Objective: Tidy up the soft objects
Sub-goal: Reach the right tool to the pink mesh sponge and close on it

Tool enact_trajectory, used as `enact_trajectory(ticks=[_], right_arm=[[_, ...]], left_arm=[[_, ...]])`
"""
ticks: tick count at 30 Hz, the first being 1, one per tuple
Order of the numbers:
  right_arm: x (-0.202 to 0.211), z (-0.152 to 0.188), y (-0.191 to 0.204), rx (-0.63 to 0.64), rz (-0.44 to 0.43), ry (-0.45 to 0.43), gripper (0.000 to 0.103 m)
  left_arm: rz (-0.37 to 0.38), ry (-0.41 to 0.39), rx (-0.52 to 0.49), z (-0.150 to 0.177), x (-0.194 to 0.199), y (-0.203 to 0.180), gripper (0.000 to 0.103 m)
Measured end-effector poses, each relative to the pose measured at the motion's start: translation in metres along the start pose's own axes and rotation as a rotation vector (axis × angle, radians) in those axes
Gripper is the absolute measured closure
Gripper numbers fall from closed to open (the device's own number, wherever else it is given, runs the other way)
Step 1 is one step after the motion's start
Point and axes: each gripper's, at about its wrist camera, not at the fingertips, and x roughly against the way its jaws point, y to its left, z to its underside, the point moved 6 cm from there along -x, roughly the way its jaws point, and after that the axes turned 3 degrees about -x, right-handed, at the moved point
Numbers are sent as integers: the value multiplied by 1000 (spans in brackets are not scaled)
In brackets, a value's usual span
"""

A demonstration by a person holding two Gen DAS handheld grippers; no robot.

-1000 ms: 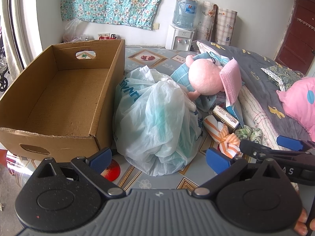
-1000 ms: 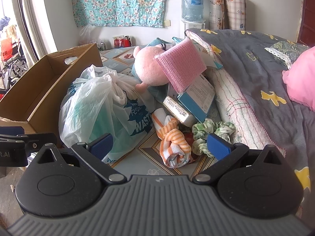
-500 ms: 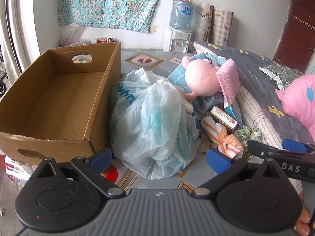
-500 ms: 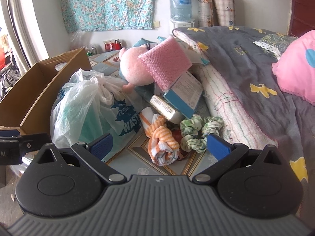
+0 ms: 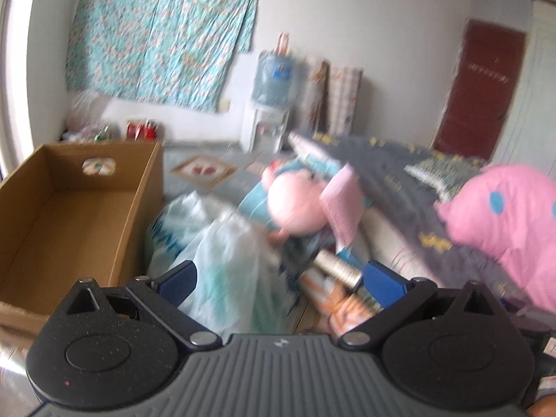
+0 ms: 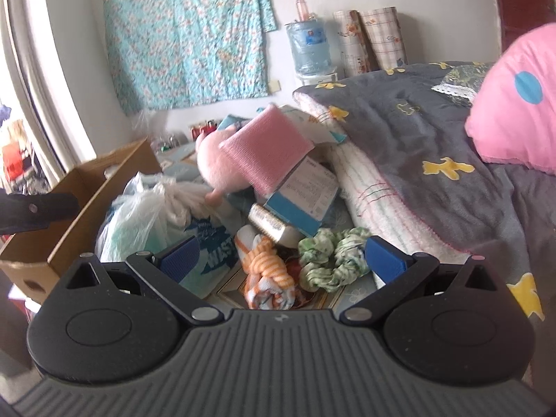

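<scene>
Soft things heaped on the patterned mat beside one open cardboard box [image 5: 80, 222]; both tongs spread apart, clamped on nothing.

One pink plush toy [image 6: 222, 163] against one pink ribbed cloth [image 6: 264, 149] at the back of the heap; one orange-striped knotted cloth [image 6: 267, 271] and one green scrunchie [image 6: 330, 257] at the front, touching, between the fingers of the right gripper [image 6: 281, 260]; one white plastic bag [image 6: 156, 219] just beside the box; one blue carton [image 6: 305, 198] over one gold-wrapped bar [image 6: 267, 222]; one grey quilt [image 6: 417, 121] to the right, one pink dotted cushion [image 6: 514, 104] on it, cut off by the frame; left gripper [image 5: 281, 281] hovering above the bag; left view heavily blurred, heap hard to make out there; box floor bare where visible, near corner hidden behind the gripper body.
</scene>
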Motion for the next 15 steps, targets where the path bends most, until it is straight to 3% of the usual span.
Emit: enact_trajectory(ticks=[5,15], right_arm=[[-5,-3,-21,-61,-4,11,1],[-24,-17,-41,-154,-83,21,1]], left_arm=[[10,-40,-66,-12,-6,-18,1],[47,-20,-112,-17,-31,-37,2]])
